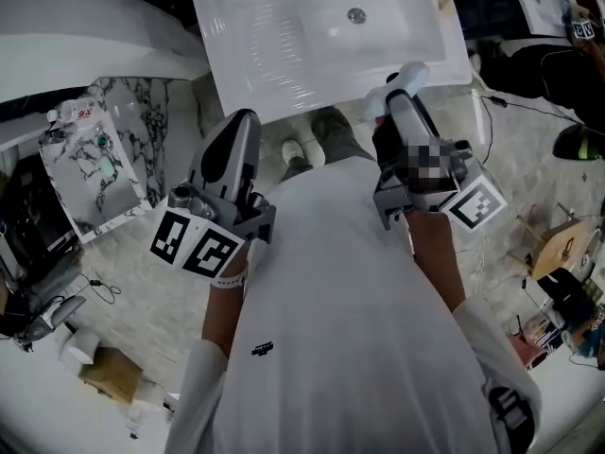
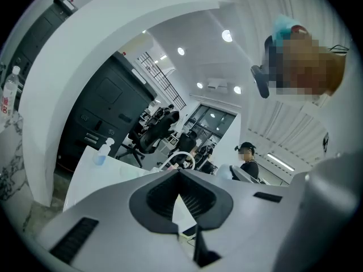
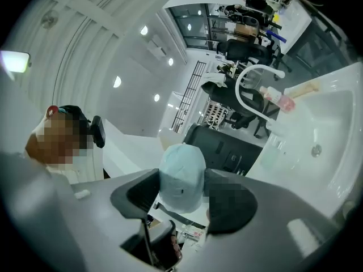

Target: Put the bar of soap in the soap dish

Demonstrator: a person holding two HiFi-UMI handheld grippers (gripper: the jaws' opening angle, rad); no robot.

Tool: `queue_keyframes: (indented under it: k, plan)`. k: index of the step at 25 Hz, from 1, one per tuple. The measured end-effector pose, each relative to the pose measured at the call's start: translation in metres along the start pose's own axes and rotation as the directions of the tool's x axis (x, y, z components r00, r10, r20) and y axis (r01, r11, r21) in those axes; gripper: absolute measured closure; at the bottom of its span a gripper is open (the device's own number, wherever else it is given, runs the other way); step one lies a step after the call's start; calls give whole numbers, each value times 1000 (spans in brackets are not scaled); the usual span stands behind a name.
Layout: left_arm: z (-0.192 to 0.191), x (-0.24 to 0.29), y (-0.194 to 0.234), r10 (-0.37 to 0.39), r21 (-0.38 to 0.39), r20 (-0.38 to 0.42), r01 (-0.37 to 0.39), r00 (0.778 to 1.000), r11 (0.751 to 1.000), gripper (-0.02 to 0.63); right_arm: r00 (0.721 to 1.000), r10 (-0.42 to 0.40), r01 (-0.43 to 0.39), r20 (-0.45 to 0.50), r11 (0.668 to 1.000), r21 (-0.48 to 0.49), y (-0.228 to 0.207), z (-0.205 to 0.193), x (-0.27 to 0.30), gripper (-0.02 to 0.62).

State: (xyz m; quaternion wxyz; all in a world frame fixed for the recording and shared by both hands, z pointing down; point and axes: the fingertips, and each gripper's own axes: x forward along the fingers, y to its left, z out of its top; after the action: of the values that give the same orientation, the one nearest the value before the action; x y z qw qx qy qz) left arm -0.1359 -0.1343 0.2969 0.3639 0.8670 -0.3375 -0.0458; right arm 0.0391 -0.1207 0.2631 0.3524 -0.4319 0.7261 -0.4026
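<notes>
We can read little print here. The cube (image 1: 194, 244) on the left gripper (image 1: 244, 119) and the cube (image 1: 477, 204) on the right gripper (image 1: 405, 97) carry black-and-white square markers. A clear bottle (image 1: 71, 113) standing on the marble-veined block (image 1: 99, 164) has a red label too small for us to read, and the small dark logo (image 1: 263, 348) on the white shirt is just as illegible.

The bar of soap (image 3: 181, 174) is a smooth, rounded, pale blue-green lump. We see it pinched between the dark ribbed pads of the right gripper (image 3: 182, 187), which is raised and tilted up. In the head view the bar of soap (image 1: 408, 74) pokes out past the jaw tips, just over the front edge of the sink (image 1: 246, 64).

The left gripper (image 2: 180, 174) has its jaws pressed together, tips meeting, with nothing in the hollow between the pads. It hangs near the front edge of the sink.

The sink is glossy white, with a ribbed draining area and a round metal drain (image 1: 355, 14). A white curved tap (image 3: 255, 72) arches over the basin, with a pink bottle (image 3: 281, 100) beside it. A pump bottle (image 2: 102, 152) of blue liquid stands at the far corner. Behind are black office chairs (image 2: 156, 129) and a person in a dark cap (image 2: 247, 160). A cardboard box (image 1: 109, 372) lies on the pale floor.
</notes>
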Motion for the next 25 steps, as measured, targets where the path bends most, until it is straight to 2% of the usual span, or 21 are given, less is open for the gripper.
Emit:
queue_keyframes:
  k: [16,25]
  plan:
    - [43,74,9,124,32,67,-127,990,991,597,991,57,-55,-122,998,22,-59,50,79,331]
    - [44,118,2,201,61,116,-209,973,976,597,975,81,-74,-208,996,45,-101,76,104,331]
